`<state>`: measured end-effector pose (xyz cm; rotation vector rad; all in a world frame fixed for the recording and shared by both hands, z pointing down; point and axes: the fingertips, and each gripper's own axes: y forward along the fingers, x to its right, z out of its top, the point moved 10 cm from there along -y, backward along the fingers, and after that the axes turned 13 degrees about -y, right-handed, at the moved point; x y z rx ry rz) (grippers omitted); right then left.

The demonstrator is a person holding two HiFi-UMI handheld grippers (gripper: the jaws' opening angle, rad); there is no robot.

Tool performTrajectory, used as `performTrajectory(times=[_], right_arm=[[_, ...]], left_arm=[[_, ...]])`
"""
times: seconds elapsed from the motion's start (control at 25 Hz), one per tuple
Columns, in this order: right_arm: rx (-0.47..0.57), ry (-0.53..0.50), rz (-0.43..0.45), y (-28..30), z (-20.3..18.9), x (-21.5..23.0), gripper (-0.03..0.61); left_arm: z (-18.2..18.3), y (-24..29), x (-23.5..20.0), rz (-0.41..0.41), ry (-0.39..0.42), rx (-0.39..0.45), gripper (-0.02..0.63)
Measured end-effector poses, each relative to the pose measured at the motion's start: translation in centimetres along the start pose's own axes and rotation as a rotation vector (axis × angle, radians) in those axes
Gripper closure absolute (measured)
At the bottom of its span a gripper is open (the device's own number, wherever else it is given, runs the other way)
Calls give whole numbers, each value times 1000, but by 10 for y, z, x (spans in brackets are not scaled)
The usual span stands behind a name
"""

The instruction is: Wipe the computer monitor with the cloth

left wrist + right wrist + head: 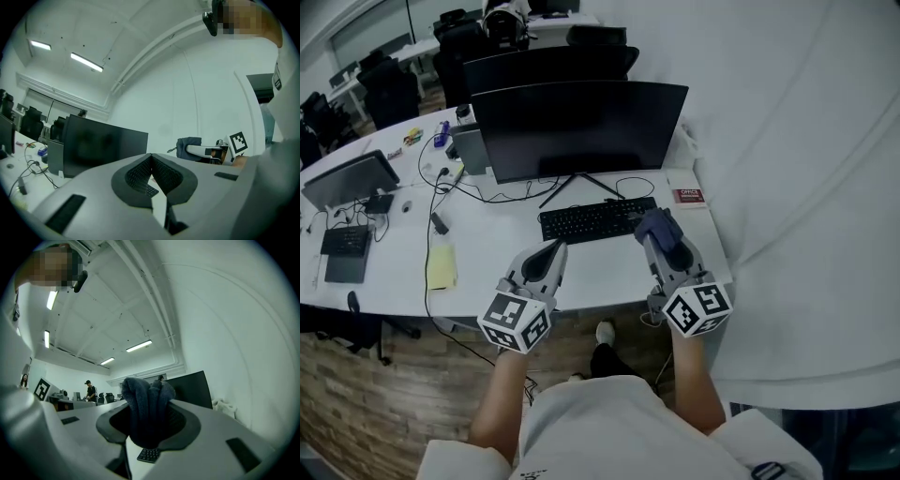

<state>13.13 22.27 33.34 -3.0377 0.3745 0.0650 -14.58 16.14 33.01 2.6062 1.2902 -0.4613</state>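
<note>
1. The right gripper point(664, 246) is clamping a bunched dark blue cloth point(146, 411) above the right end of the keyboard point(591, 221).
2. The left gripper point(549, 253) is hovering nearby, jaws pressed together, empty.
3. The monitor point(579, 127) is standing upright behind the keyboard on the white desk point(487, 253).

This is an open-plan office. A long white desk point(487, 253) carries a black monitor point(579, 127) at 12 o'clock, with a keyboard point(595, 219) in front of it. A second screen point(352, 178) sits at 9 o'clock, and loose cables point(478, 192) trail between the two. Black swivel chairs point(389, 94) stand at 11 o'clock by further desks. Strip lights point(86, 62) cross the white ceiling, and a person point(89, 390) stands at a far workstation.
</note>
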Motion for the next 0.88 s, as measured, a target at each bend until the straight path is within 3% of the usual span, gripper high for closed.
performTrajectory(times=[0.32,0.88], right_arm=[[-41,-9,10,-34,5,-29,439],[-74,-28,52,-49,13,-23,439]], left_arm=[[-6,-40,15,-1,-10,16,607],[-13,-42,40,16,-23,-4,607]])
